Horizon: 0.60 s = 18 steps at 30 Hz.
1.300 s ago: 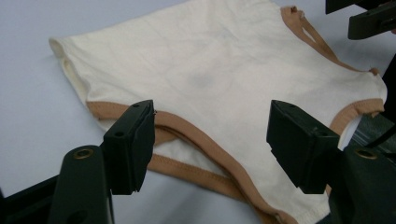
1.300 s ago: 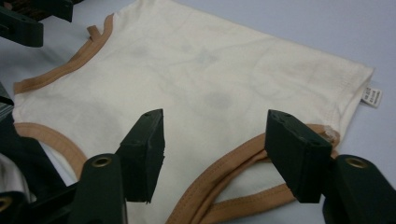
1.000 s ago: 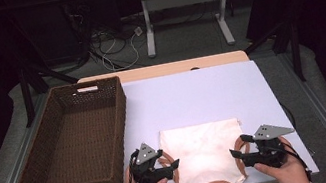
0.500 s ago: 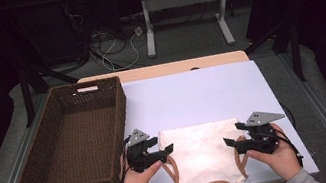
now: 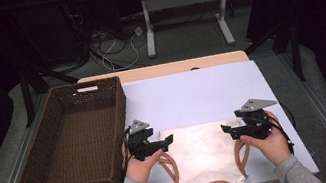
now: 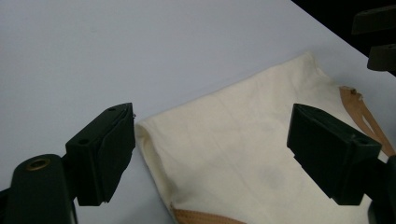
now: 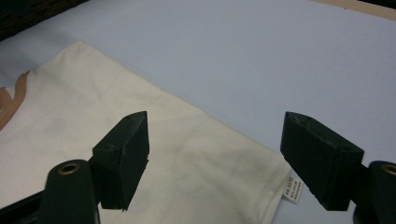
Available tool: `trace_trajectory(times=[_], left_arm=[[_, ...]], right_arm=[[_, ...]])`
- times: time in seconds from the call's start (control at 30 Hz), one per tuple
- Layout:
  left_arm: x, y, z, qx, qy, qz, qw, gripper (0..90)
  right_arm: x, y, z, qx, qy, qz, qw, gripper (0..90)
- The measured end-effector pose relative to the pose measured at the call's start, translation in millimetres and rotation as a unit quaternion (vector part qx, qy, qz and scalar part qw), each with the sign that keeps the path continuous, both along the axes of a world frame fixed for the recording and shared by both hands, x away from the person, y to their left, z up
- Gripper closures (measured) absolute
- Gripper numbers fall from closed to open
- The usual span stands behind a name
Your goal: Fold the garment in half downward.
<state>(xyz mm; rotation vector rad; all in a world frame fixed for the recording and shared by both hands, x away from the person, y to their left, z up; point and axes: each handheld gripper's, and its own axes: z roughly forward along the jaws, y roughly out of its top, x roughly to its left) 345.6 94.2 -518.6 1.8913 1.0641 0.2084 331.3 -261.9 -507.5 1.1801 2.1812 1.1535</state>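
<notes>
While both fingers gape released, cream bag [image 5: 201, 152] corners below, bare mat [image 5: 192, 96] beyond.

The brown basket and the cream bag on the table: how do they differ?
The basket is dark brown wicker, while the bag is pale cream cloth with tan straps. The basket stands stiff with upright walls and an open top; the bag lies flat and limp. The basket sits at the left edge of the table, the bag at the near edge between the two hand-held grippers. Both rest on the table.

Bright table — dark, soft surroundings.
</notes>
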Motion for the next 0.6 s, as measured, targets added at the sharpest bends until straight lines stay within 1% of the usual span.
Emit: trace_trajectory(times=[0.07, 0.13, 0.23, 0.27, 0.3, 0.33, 0.37, 0.4, 0.43, 0.47, 0.5, 0.57, 0.6], left_arm=[[3.8, -1.1, -1.6, 0.0, 0.003, 0.003, 1.0, 15.1], [8.6, -1.0, -3.5, -0.005, 0.008, 0.004, 1.0, 15.1], [16.4, -1.5, -7.2, -0.008, 0.017, 0.008, 0.9998, 15.6], [18.3, -1.5, -7.9, -0.007, 0.016, 0.009, 0.9998, 15.6], [21.1, -1.3, -8.8, -0.007, 0.017, 0.009, 0.9998, 15.6], [22.5, -1.8, -9.5, -0.012, 0.018, 0.013, 0.9997, 15.7], [24.7, -1.9, -10.6, -0.013, 0.02, 0.015, 0.9996, 15.7], [27.1, -2.1, -11.8, -0.013, 0.02, 0.016, 0.9996, 15.7], [28.9, -2.3, -12.8, -0.015, 0.022, 0.016, 0.9995, 15.7], [30.7, -2.0, -13.4, -0.013, 0.023, 0.011, 0.9996, 16.0], [32.3, -2.5, -14.3, -0.009, 0.022, 0.011, 0.9997, 17.5], [34.7, -3.0, -15.1, -0.006, 0.026, 0.012, 0.9996, 19.6], [36.6, -3.4, -15.2, -0.001, 0.028, 0.012, 0.9996, 20.9]], right_arm=[[3.9, -0.1, -0.3, 0.0, 0.0, -0.008, 1.0, 23.4], [9.0, -1.1, -0.4, -0.008, -0.005, -0.008, 0.9999, 23.4], [14.2, -1.5, -1.1, -0.011, -0.013, -0.011, 0.9998, 24.1], [16.6, -2.3, -1.1, -0.016, -0.014, -0.01, 0.9997, 24.1], [18.0, -2.3, -1.3, -0.015, -0.011, -0.01, 0.9998, 24.1], [20.5, -2.8, -1.3, -0.019, -0.014, -0.008, 0.9997, 24.2], [21.3, -2.3, -1.7, -0.016, -0.015, -0.012, 0.9997, 24.6], [23.2, -2.5, -1.7, -0.018, -0.017, -0.012, 0.9996, 24.6], [24.3, -2.1, -1.4, -0.018, -0.014, -0.015, 0.9996, 24.6], [26.2, -2.5, -1.3, -0.02, -0.015, -0.014, 0.9996, 24.8], [27.5, -2.6, -0.7, -0.023, -0.014, -0.014, 0.9995, 25.0], [30.3, -1.7, -0.5, -0.022, -0.015, -0.017, 0.9995, 25.0], [31.9, -1.8, 0.0, -0.023, -0.016, -0.016, 0.9995, 25.6]])
